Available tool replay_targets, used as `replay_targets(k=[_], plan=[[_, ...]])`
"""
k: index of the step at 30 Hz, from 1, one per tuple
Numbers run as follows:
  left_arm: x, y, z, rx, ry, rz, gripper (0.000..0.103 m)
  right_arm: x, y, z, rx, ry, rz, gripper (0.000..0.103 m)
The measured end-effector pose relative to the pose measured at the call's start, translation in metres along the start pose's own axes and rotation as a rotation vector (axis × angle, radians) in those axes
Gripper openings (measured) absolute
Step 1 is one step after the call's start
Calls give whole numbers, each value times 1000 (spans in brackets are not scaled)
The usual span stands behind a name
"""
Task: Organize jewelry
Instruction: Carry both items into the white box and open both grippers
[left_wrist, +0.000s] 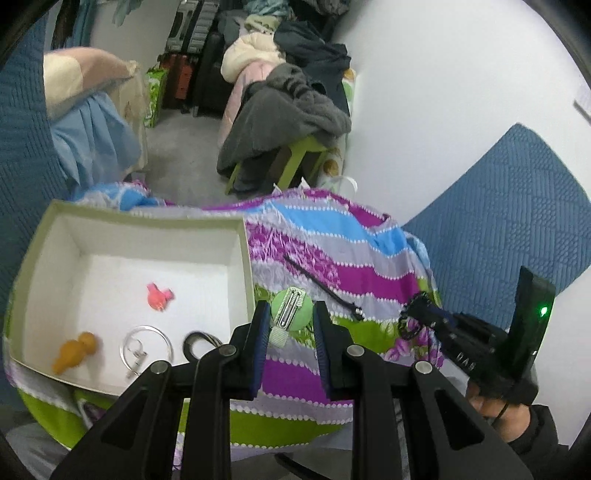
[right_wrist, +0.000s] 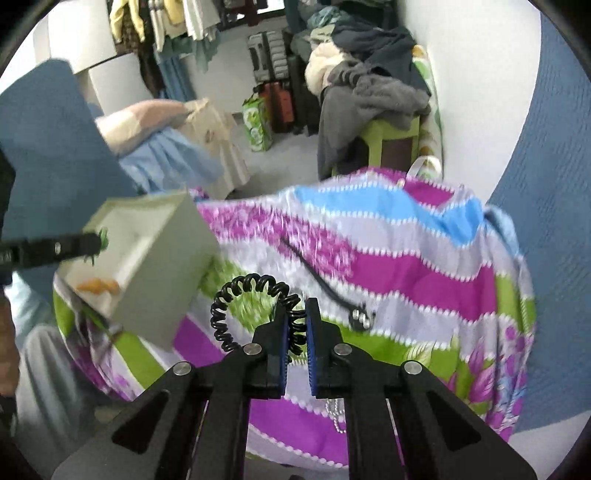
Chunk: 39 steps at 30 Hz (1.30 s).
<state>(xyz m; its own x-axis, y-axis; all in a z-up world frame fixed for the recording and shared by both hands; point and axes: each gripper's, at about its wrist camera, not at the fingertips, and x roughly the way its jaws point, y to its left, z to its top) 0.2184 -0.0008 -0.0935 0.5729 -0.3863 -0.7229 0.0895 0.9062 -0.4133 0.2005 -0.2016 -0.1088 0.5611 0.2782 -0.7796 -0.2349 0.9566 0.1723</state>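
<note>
We see our right tongs clamped on a black coil tie, its loop arching left above the striped cloth. A black clip lies on the cloth ahead. At left, the left tongs reach over the box.

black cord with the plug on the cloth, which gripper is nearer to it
Right. The right gripper, shut on a black coil hair tie, hangs just beside the cord and its plug. The left gripper, holding a green hair clip, is farther off, next to the box.
</note>
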Motion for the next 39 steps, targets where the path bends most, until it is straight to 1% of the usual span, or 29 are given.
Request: replay_targets(k=[4,9,13,18,21,24,30,39], plan=[[-20,5,18,13,-27,9,23,-12,13,30,19,-28,-10,7],[-43,19,36,21,-55,36,23,-26,42,67,15,-74,-7,7],[-62,36,48,31,-75,66,23,-31,64,87,2,-105,-1,7],[-75,59,52,33,-86,96,23,-24,91,99,-3,-116,2,7],[-75,75,49,37,-75,126,23,-16,106,98,-2,-110,6,7],[-71,92,43,34,-55,139,23,-2,121,91,-1,-83,18,7],[-50,125,21,28,8,168,23,31,147,67,-9,4,36,8],[-17,154,-12,-8,110,175,23,70,169,28,-29,126,56,9]])
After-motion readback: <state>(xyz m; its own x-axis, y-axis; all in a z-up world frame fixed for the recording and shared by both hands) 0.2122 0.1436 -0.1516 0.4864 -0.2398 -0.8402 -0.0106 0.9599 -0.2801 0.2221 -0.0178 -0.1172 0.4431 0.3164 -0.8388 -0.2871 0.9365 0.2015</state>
